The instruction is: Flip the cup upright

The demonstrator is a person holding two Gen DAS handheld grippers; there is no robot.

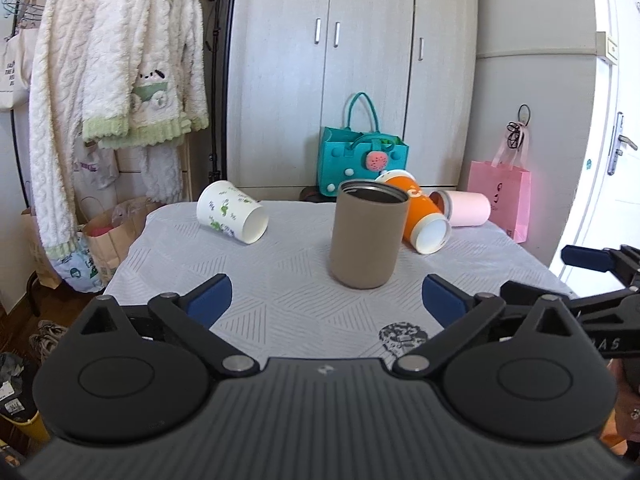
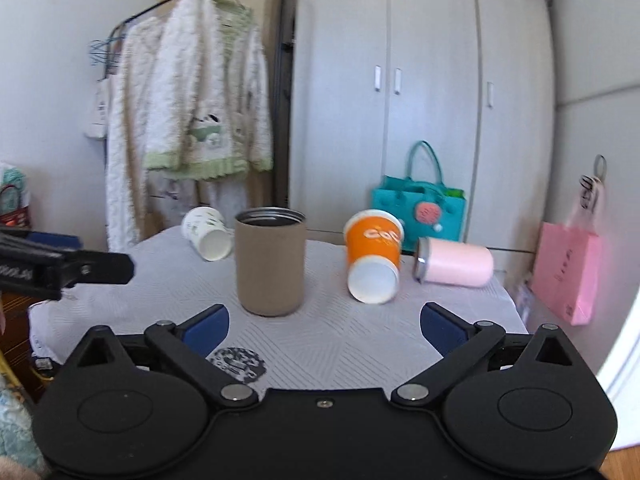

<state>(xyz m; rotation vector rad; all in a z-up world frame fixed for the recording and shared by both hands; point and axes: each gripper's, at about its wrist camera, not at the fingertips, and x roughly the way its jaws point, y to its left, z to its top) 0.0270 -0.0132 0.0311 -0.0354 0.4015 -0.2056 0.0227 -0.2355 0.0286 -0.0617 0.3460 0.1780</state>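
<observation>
Stood upright at table centre: tan cup (image 1: 366, 236). Lay tipped: white cup (image 1: 232, 212) at ten o'clock, orange cup (image 2: 374, 256) and pink cup (image 2: 456, 261) at two. Gaped wide, gripping nothing: left gripper (image 1: 326, 300), right gripper (image 2: 324, 322).

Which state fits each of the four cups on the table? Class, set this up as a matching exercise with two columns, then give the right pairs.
Column one:
1. tan cup
2. orange cup
3. pink cup
4. white cup with green print

Column two:
A. on its side at the table's far left, mouth open toward the camera
B. standing upright, mouth up
C. on its side, metal rim facing the orange cup
D. tipped over, white inside showing

Pairs: 1-B, 2-D, 3-C, 4-A
</observation>
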